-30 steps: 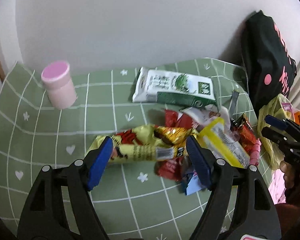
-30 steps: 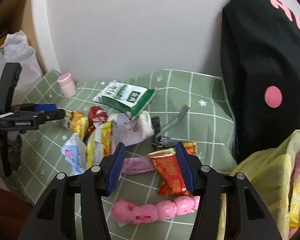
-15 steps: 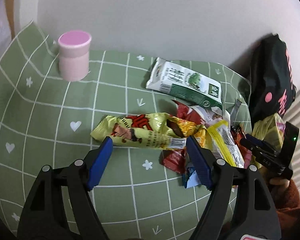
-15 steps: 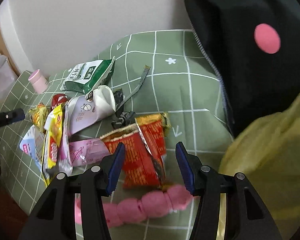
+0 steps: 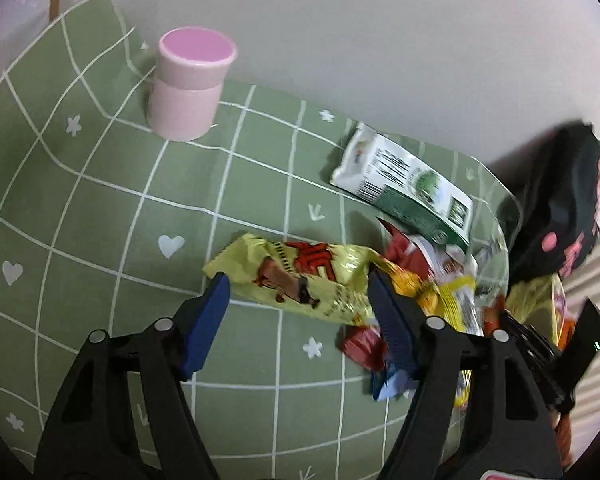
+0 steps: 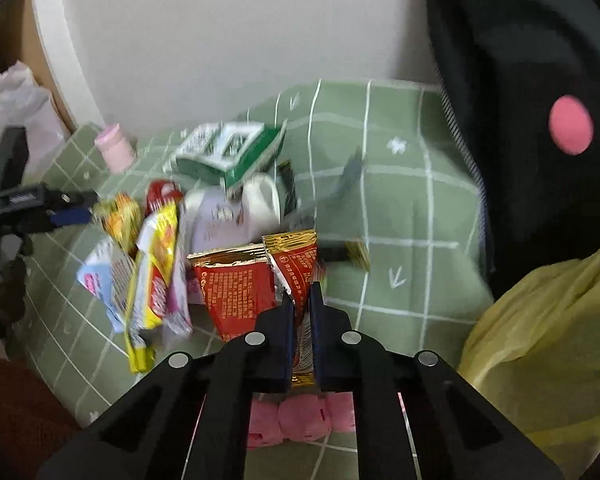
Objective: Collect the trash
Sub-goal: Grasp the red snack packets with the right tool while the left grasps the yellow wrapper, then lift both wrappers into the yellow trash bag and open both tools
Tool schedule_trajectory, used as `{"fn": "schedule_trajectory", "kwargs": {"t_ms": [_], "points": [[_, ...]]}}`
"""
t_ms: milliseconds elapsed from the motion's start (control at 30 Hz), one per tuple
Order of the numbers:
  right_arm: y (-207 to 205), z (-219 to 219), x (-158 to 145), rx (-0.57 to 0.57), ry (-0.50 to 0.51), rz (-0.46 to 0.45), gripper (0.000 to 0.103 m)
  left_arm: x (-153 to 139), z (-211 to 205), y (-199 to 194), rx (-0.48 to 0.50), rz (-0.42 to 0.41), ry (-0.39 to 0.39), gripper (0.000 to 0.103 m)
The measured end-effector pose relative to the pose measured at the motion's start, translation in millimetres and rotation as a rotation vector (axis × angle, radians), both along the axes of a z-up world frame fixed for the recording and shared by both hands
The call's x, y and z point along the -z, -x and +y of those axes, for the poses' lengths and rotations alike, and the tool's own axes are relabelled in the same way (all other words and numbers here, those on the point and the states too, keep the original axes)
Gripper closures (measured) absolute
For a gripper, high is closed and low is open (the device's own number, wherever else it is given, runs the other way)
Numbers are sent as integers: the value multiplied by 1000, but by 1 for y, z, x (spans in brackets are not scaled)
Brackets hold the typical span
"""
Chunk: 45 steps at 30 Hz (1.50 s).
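A pile of wrappers lies on the green checked cloth [image 5: 100, 216]. My left gripper [image 5: 300, 300] is open, its jaws either side of a yellow snack wrapper [image 5: 300, 280], close above it. My right gripper [image 6: 302, 300] is shut on a red and gold wrapper [image 6: 292, 264] and holds it above the cloth. A green and white carton [image 6: 228, 152] lies behind the pile; it also shows in the left wrist view [image 5: 404, 188]. A yellow bag [image 6: 548, 340] stands open at the right.
A pink lidded cup [image 5: 188, 84] stands at the back left by the wall. A black bag with pink dots [image 6: 540, 100] stands at the right. A pink segmented toy [image 6: 300, 420] lies under my right gripper. Other wrappers [image 6: 152, 272] lie left of it.
My right gripper has shut on the red and gold wrapper and lifted it. My left gripper has moved forward and down over the yellow snack wrapper, still open.
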State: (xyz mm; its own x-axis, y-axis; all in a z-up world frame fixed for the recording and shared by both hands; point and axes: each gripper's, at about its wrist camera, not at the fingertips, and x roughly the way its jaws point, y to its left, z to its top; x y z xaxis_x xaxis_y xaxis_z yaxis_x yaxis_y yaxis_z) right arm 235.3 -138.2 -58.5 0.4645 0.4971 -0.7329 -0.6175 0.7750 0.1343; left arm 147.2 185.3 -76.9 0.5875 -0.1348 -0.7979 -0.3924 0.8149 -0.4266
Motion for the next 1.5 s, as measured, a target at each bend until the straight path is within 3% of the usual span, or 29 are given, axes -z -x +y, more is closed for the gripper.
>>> {"fn": "schedule_trajectory", "kwargs": {"t_ms": [133, 167, 233, 300, 633, 800, 1200, 1500], "points": [[4, -3, -13, 7, -28, -21, 95, 7, 8, -7, -57, 36, 47, 55], [6, -2, -16, 6, -31, -27, 95, 7, 8, -10, -51, 41, 64, 66], [8, 1, -20, 4, -30, -38, 95, 7, 6, -15, -33, 34, 98, 78], [11, 3, -24, 1, -24, -56, 95, 2, 0, -19, -18, 23, 72, 84], [14, -22, -52, 83, -70, -130, 95, -89, -57, -18, 117, -216, -318, 86], [15, -41, -74, 124, -80, -189, 95, -125, -84, -19, 162, -315, -420, 86], [10, -137, -137, 329, -41, -358, 95, -185, -168, -54, 324, -495, -439, 86], [22, -233, -144, 496, -8, -391, 95, -210, -271, -91, 535, -623, -402, 86]]}}
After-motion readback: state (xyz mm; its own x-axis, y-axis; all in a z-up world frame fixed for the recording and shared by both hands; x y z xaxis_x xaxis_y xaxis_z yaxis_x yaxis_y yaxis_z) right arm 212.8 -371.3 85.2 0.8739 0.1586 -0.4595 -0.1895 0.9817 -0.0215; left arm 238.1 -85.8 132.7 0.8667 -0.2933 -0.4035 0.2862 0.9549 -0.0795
